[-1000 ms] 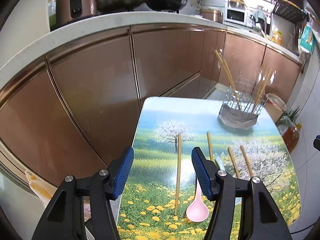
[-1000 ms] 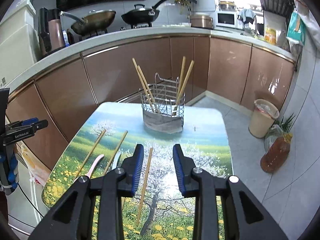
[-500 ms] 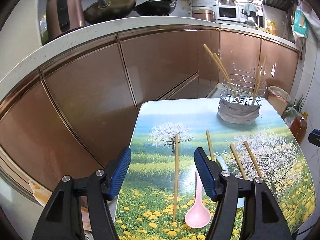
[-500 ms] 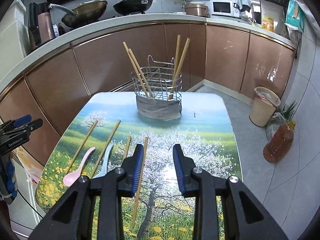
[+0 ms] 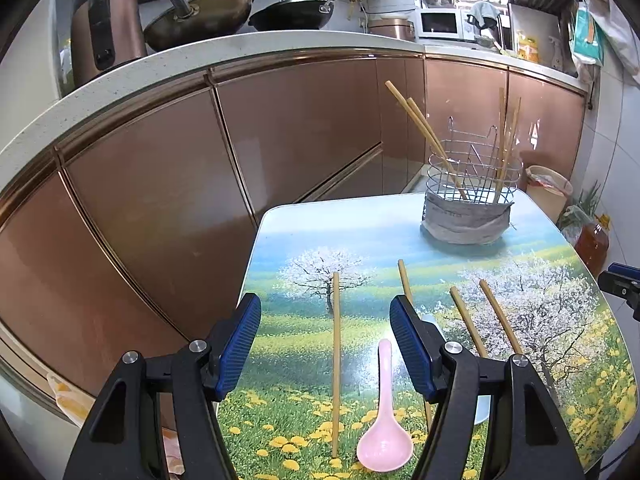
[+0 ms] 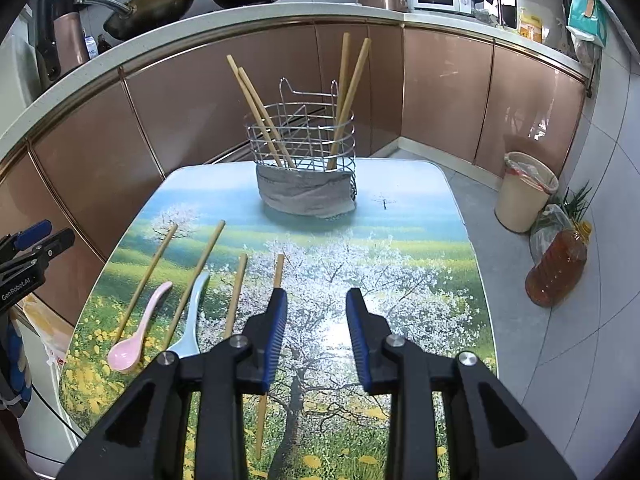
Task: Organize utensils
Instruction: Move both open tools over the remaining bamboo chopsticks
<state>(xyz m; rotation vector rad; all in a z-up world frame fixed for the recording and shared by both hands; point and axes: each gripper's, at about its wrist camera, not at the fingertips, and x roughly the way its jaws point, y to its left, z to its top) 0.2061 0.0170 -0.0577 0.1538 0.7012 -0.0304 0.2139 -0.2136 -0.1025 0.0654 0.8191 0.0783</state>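
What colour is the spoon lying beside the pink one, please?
The spoon is light blue, clearest in the right wrist view.

both the left gripper and the right gripper have black angular arms, silver screws and ribbed blue finger pads.

The rack is standing at 12 o'clock on the surface, holding four chopsticks that are leaning at 11 and 1 o'clock. Four loose chopsticks are lying at 9 to 10 o'clock, with two spoons lying among them. The bin and bottle are sitting on the floor at 2 o'clock. The counter is running behind everything.
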